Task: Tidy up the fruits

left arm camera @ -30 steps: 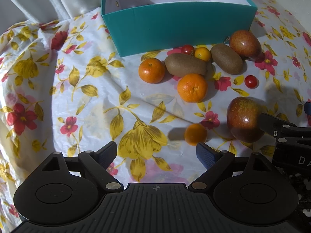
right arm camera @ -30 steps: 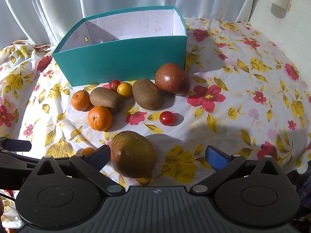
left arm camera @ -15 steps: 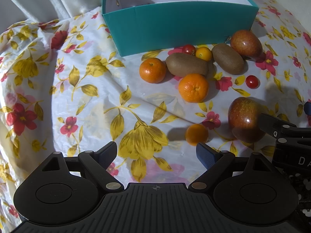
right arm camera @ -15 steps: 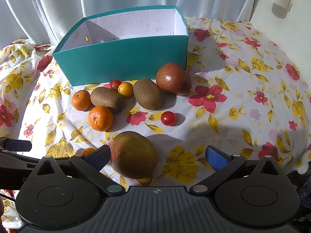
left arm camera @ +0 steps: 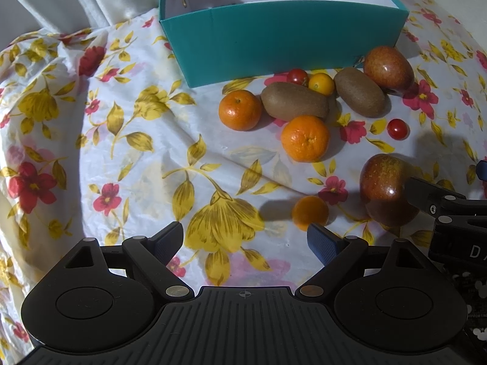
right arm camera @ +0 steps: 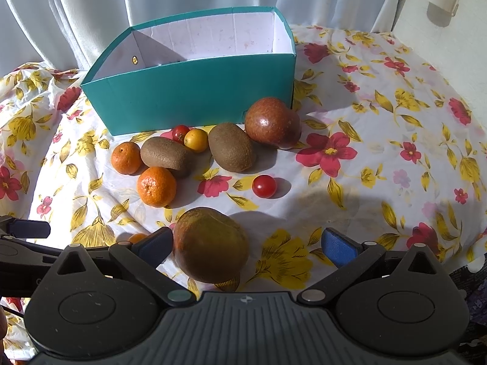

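The right gripper (right arm camera: 246,245) is held wide open around the near mango (right arm camera: 210,245), apparently for a grasp. The left gripper (left arm camera: 245,238) is also spread wide, empty, beside a small orange fruit (left arm camera: 310,212). Every fruit lies outside the empty teal box (right arm camera: 194,100).

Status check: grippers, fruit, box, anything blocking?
Left gripper open, empty. Right gripper open, nearest mango between its fingers, ungripped. Teal box looks empty; all fruit on cloth. Nothing blocking.
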Motion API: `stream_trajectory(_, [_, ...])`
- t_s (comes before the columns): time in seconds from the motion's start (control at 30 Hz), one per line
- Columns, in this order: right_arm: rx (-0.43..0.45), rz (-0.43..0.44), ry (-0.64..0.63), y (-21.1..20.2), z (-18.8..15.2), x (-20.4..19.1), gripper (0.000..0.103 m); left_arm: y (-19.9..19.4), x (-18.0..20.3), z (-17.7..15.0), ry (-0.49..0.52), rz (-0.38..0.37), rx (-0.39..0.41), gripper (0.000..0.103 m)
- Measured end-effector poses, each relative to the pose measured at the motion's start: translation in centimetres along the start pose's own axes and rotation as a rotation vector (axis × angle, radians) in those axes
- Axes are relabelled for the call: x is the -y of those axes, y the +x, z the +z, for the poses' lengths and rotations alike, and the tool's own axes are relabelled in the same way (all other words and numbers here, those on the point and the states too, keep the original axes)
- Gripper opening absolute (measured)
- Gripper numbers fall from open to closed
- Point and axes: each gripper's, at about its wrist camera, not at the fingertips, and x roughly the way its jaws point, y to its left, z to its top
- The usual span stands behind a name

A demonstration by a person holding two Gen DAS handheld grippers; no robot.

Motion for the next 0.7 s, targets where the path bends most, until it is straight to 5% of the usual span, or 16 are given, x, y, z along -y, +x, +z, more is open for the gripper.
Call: stream_trajectory(0.7, [-0.006,0.011,0.018,0.50,0.38,0.58,0.103,0.52,0.53,0.81,0.014,-0.005,-0.018,0.093])
